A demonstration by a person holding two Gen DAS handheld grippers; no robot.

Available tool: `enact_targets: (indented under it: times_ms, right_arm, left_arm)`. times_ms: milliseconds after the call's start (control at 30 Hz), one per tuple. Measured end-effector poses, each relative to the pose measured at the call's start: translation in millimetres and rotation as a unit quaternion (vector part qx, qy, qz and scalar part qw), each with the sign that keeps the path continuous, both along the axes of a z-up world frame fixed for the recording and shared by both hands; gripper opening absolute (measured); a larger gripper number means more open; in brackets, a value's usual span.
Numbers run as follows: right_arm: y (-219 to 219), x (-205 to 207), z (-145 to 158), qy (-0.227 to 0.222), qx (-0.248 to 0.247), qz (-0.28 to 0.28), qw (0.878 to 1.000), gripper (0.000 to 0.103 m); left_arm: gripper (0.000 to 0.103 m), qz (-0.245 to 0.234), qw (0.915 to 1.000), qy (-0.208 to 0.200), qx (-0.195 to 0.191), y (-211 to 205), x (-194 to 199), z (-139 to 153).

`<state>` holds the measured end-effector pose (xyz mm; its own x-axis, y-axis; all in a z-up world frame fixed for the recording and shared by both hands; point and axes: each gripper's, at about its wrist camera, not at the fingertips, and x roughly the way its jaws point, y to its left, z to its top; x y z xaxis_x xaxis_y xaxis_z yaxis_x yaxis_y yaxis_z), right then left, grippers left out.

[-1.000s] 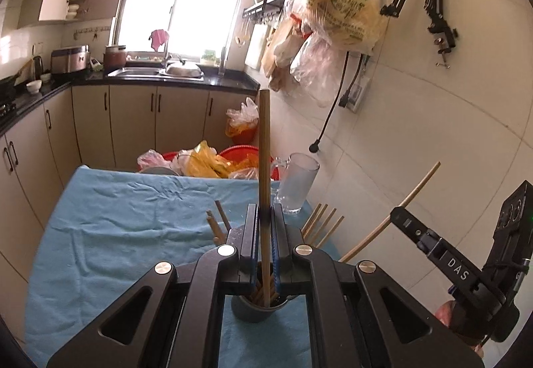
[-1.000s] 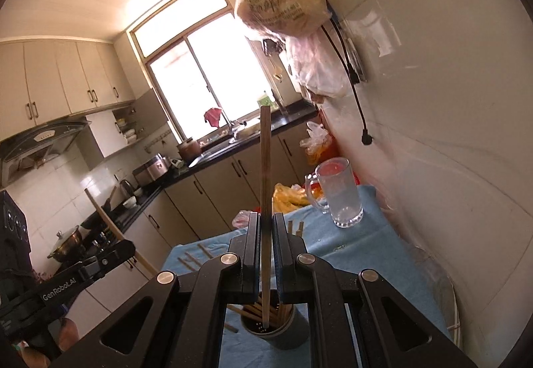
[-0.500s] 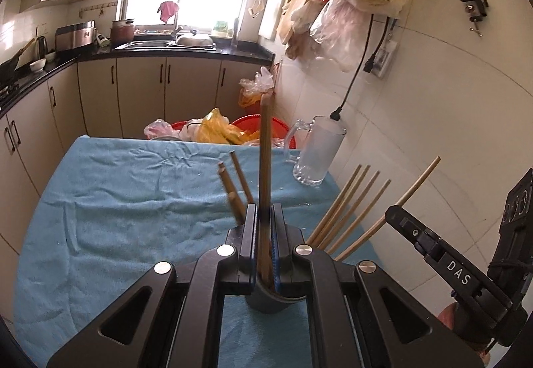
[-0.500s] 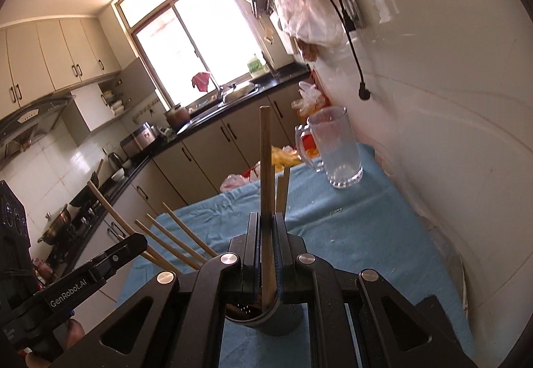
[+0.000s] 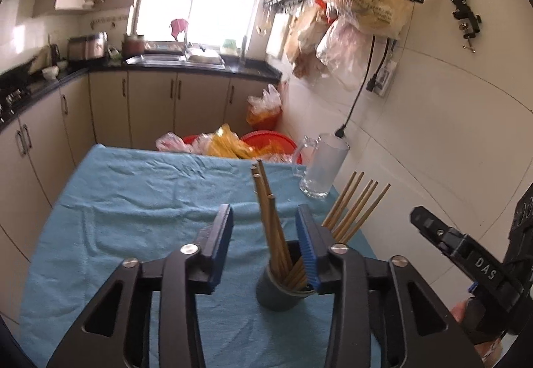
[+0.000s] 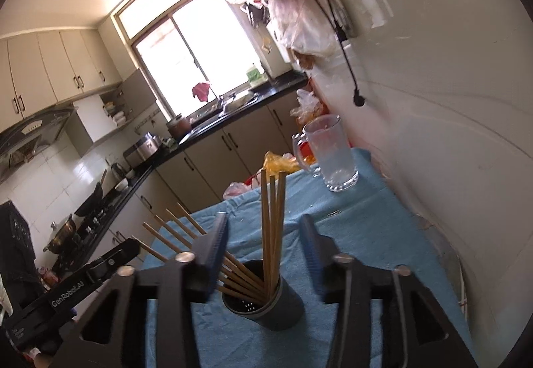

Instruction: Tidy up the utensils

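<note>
A dark grey round holder [image 5: 281,289] [image 6: 265,304] stands on the blue cloth [image 5: 140,201] [image 6: 359,234], full of several wooden chopsticks [image 5: 269,221] [image 6: 271,218]. Some stand upright, others lean out to one side [image 5: 358,208] [image 6: 176,234]. My left gripper [image 5: 265,234] hovers just above the holder, its jaws opening, with chopstick tops standing loose between its blue pads. My right gripper [image 6: 265,243] is likewise over the holder, jaws opening, the upright chopsticks free in the gap. Each view shows the other gripper at its edge.
A clear glass mug [image 5: 323,168] [image 6: 331,156] stands on the cloth near the tiled wall. Beyond the table's far edge are red basins with plastic bags [image 5: 240,148]. Cabinets and a sink counter [image 5: 186,63] run along the back; bags hang on the wall [image 5: 363,1].
Both grippers were shut on one upright chopstick each and sank toward the holder. Now both have let go and stand apart, with the chopsticks dropped into the holder.
</note>
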<state>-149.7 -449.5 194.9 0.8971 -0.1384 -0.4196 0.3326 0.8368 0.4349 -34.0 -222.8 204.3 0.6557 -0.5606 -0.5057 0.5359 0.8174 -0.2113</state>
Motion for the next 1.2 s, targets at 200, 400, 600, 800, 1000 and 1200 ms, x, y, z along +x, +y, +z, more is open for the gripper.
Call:
enact_targets:
  times_ms: [200,400,600,800,1000,1200]
  right_arm:
    - [18,-31,0,0.017,-0.038,-0.054,0.998,0.087]
    - [45,-60,-12,0.047,-0.066,-0.069,0.994,0.093]
    - [75,-91,-25,0.066,-0.088,-0.072,0.991,0.094]
    - [103,-130,-32,0.070,-0.109,-0.078,0.988,0.095]
    - [123,-152,-32,0.066,-0.122,-0.084,0.987,0.097]
    - [131,-145,-46,0.093,-0.116,-0.095,0.984,0.098]
  left_arm:
    - [0.070,0.037,0.9985,-0.039,0.012,31,-35,-6]
    - [0.078,0.048,0.9971,-0.047,0.035,58,-73,-27]
    - [0.081,0.057,0.9951,-0.054,0.061,79,-110,-39]
    - [0.095,0.076,0.9924,-0.065,0.072,96,-142,-45]
    - [0.103,0.086,0.9901,-0.073,0.083,105,-162,-50]
    - [0.103,0.102,0.9852,-0.076,0.116,109,-165,-60]
